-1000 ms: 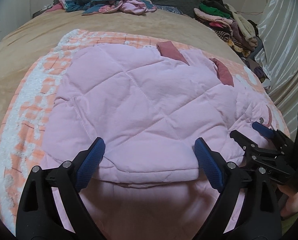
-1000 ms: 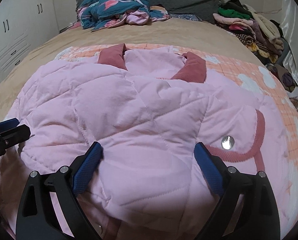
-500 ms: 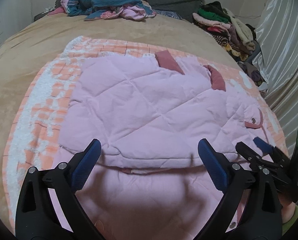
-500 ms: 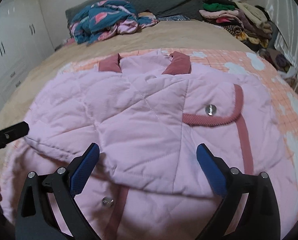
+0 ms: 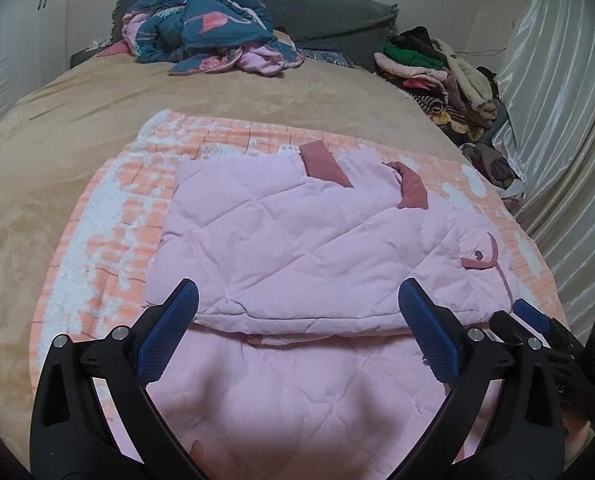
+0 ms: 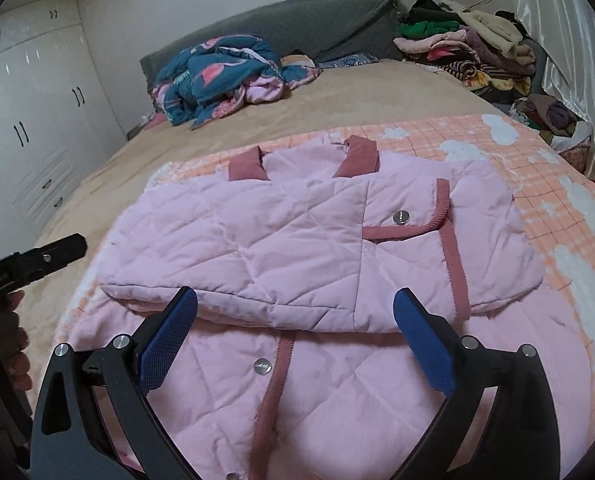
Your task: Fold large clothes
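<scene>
Left wrist view shows the quilted pale pink jacket with dusty-rose trim (image 5: 297,240) lying on the peach checked blanket (image 5: 109,216) over the tan bed (image 5: 57,120), its far half seemingly doubled over the near half. Both the left gripper (image 5: 297,332) and right gripper (image 6: 295,336) hover with jaws released, grasping nothing. Next likely calls for pinching the near hem and folding again. A rumpled teal floral quilt (image 6: 225,72) and heaped clothes pile (image 6: 469,48) sit well apart, obstructing nothing
</scene>
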